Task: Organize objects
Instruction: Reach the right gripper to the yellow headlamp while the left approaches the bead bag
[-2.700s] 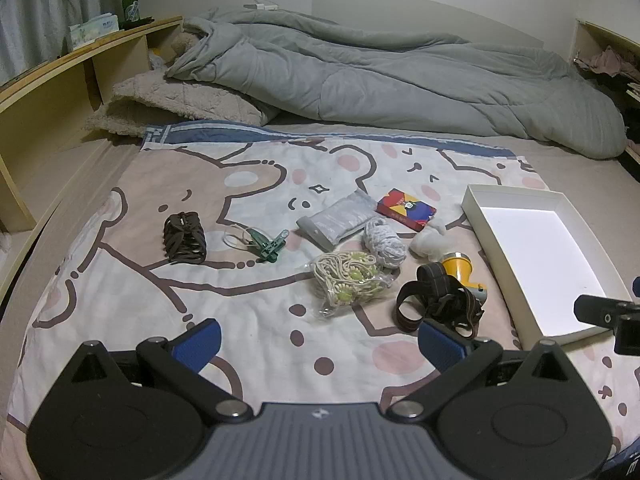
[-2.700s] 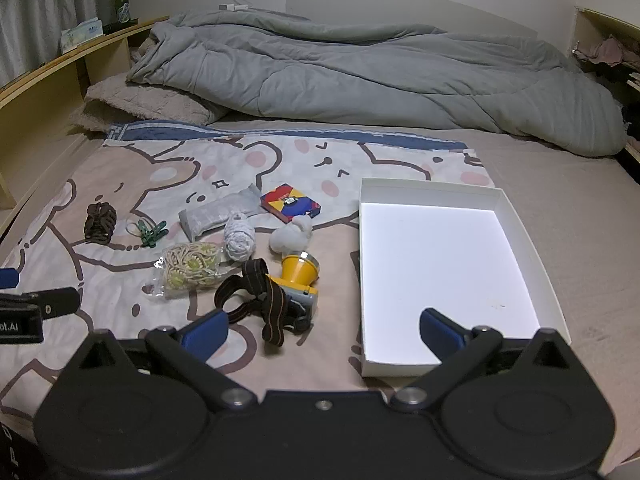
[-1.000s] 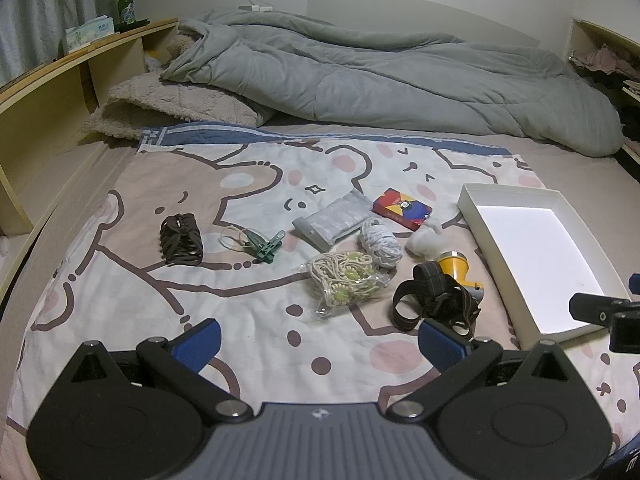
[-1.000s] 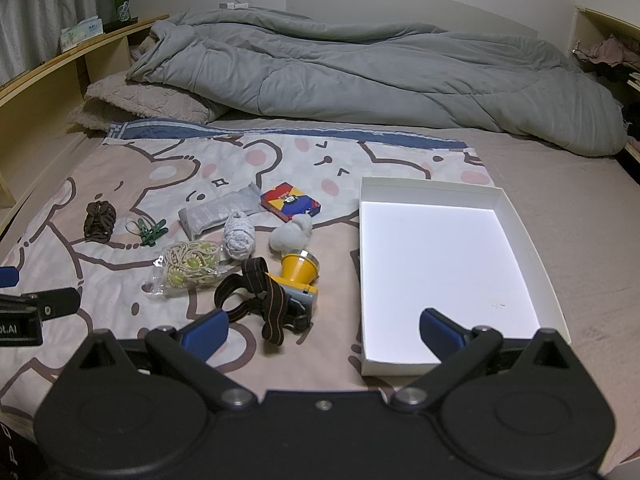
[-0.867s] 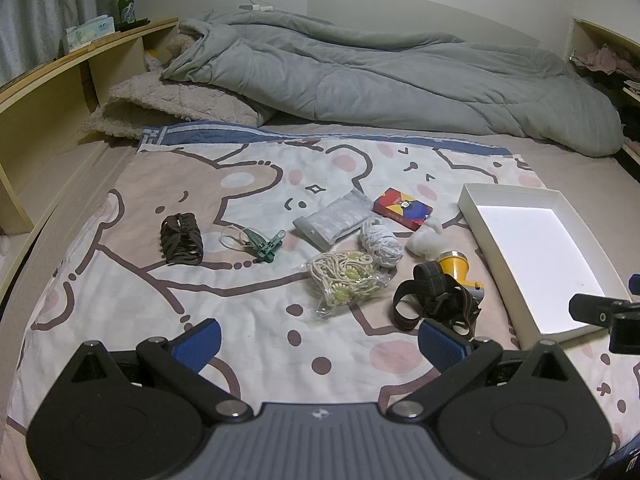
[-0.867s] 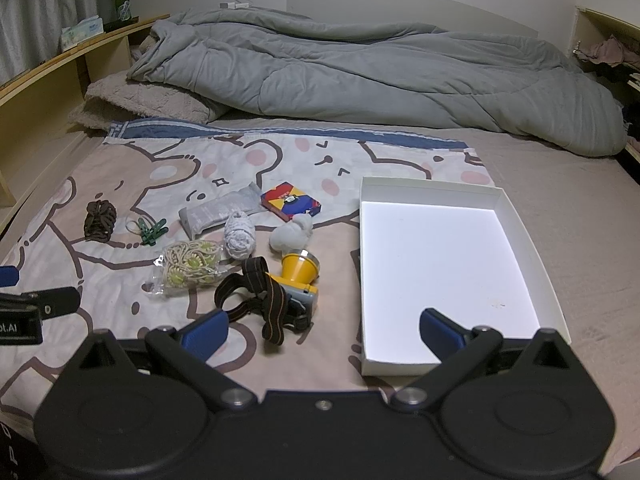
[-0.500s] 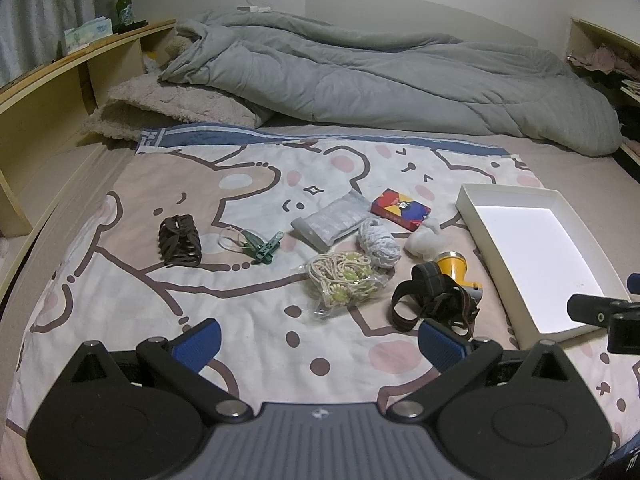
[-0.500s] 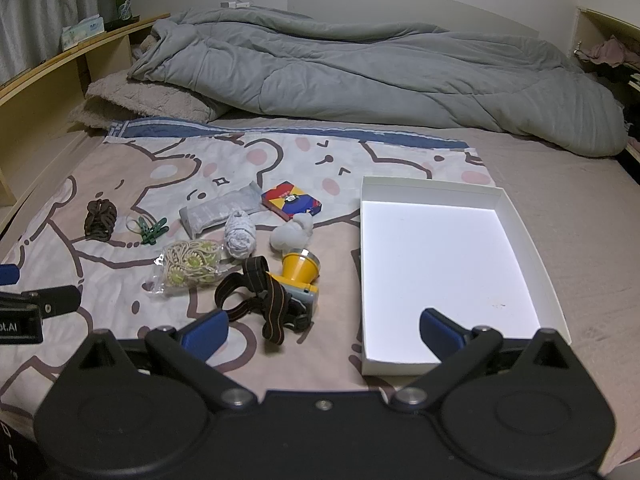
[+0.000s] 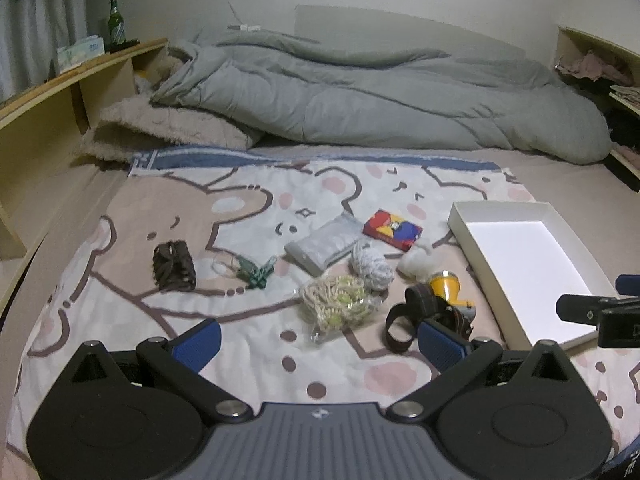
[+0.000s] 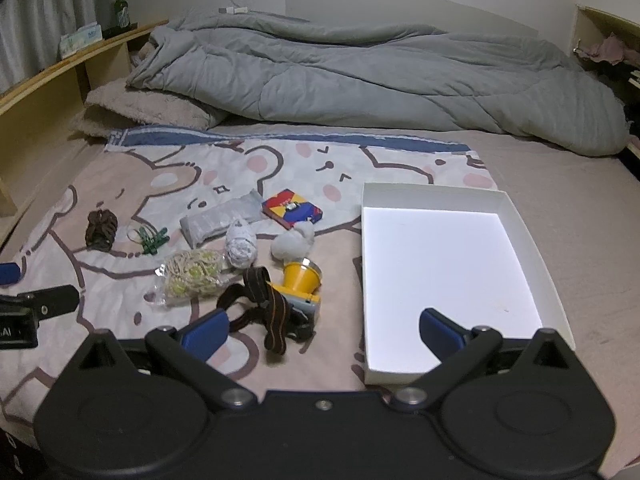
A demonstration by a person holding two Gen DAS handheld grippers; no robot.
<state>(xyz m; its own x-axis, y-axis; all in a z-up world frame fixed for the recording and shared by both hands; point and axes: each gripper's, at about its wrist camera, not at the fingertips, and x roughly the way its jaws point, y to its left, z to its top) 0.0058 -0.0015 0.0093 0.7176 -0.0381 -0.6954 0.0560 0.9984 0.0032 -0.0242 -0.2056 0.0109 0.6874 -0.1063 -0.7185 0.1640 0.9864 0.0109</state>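
Observation:
Small objects lie on a bear-print sheet: a brown hair claw [image 9: 174, 266], green clips [image 9: 256, 273], a grey packet [image 9: 326, 243], a red-blue card box [image 9: 392, 229], a white yarn ball [image 9: 372, 264], a white fluffy ball [image 9: 418, 263], a bag of cord [image 9: 338, 306] and a yellow headlamp with a dark strap [image 10: 280, 300]. An empty white tray [image 10: 532, 240] sits to their right. My left gripper [image 9: 318, 340] is open and empty, held above the near sheet. My right gripper [image 10: 322, 328] is open and empty, above the headlamp and the tray's near edge.
A rumpled grey duvet [image 9: 380, 96] and a beige pillow [image 9: 168, 128] fill the far half of the bed. A wooden shelf [image 9: 52, 92] with a green bottle [image 9: 116, 28] and a tissue pack runs along the left.
Both views have shifted slightly; the objects sit a touch farther from the left gripper. Nothing on the bed has moved and both grippers stay open.

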